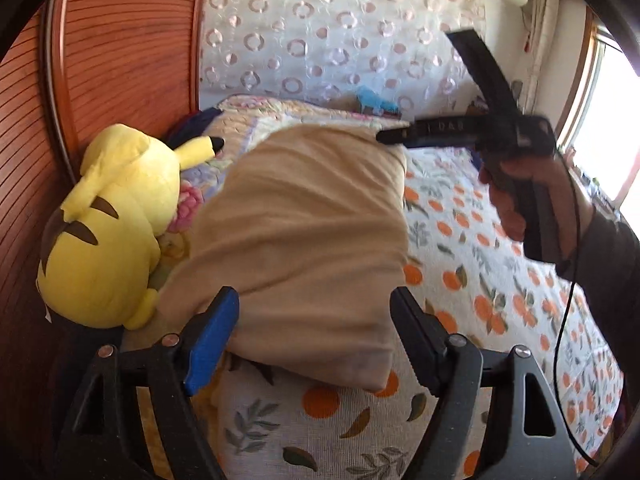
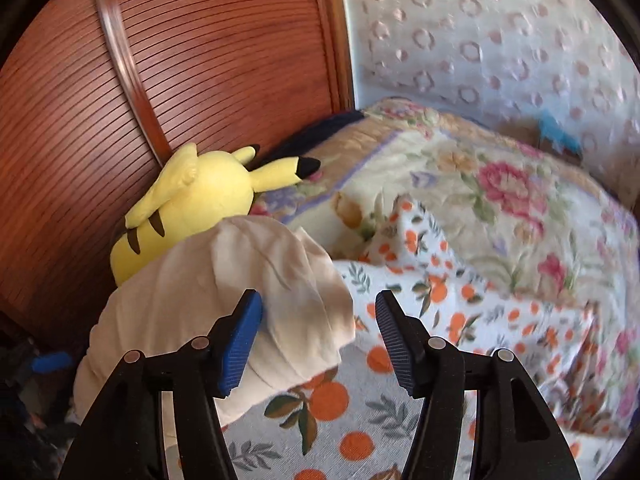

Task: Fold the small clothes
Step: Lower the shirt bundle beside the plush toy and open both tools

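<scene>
Left wrist view: my left gripper [image 1: 314, 340] is spread wide, empty, straddling the near end of the beige garment [image 1: 304, 232] on the orange-print bedsheet [image 1: 500, 280]; its long axis runs away from me toward the curtain [image 1: 340, 28]. Right wrist view: my right gripper [image 2: 318, 340] gapes open, garment [image 2: 224, 300] at its left finger, beside the yellow plush [image 2: 200, 200].
</scene>
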